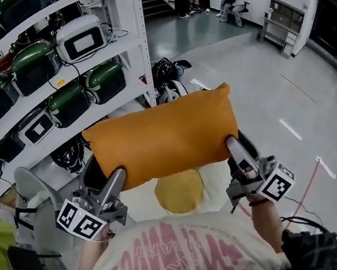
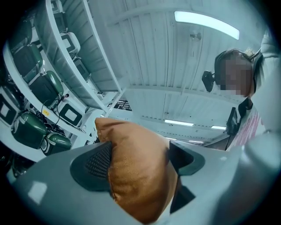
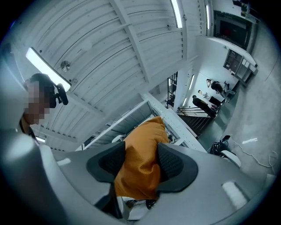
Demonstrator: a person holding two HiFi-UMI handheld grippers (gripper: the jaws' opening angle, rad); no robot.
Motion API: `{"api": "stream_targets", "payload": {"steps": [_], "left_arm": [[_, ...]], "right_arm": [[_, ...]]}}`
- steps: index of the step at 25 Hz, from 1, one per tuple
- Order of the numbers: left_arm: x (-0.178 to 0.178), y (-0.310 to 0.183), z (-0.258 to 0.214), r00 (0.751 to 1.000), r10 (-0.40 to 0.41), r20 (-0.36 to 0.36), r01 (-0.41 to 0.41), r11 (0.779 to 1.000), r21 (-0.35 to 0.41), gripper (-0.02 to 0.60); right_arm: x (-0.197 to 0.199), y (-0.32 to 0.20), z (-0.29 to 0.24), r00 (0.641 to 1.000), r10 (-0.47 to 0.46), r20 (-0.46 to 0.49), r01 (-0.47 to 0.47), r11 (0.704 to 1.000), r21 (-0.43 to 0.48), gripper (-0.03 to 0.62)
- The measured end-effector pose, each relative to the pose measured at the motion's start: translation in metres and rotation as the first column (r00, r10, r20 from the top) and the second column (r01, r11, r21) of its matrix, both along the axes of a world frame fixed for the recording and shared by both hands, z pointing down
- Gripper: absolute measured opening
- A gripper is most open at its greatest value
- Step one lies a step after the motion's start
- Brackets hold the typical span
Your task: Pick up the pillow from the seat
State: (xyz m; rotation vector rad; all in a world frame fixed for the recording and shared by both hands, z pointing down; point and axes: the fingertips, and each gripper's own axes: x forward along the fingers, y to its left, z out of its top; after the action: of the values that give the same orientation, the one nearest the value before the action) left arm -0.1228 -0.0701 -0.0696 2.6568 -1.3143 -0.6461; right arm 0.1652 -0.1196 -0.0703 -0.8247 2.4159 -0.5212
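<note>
Low in the frame, the left hand-held gripper (image 1: 117, 179) and the right hand-held gripper (image 1: 235, 147) each pinch one end of the orange pillow (image 1: 162, 137), held aloft mid-frame before the white shelf (image 1: 141, 52) of green cases (image 1: 34, 64) at upper left.

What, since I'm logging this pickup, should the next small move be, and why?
Probably just hold the pillow steady: the left gripper and right gripper each pinch one end, and it already hangs in the air between them.
</note>
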Motion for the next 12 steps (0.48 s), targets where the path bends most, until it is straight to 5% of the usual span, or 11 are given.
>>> {"api": "stream_targets", "payload": {"steps": [12], "left_arm": [[0.0029,-0.0025,0.0026,1.0,0.0,0.024,0.0,1.0,-0.01,0.42]], "right_arm": [[-0.0005,0.0018,0.0069,0.999,-0.043,-0.025,0.043,0.999,-0.003,0.199]]}}
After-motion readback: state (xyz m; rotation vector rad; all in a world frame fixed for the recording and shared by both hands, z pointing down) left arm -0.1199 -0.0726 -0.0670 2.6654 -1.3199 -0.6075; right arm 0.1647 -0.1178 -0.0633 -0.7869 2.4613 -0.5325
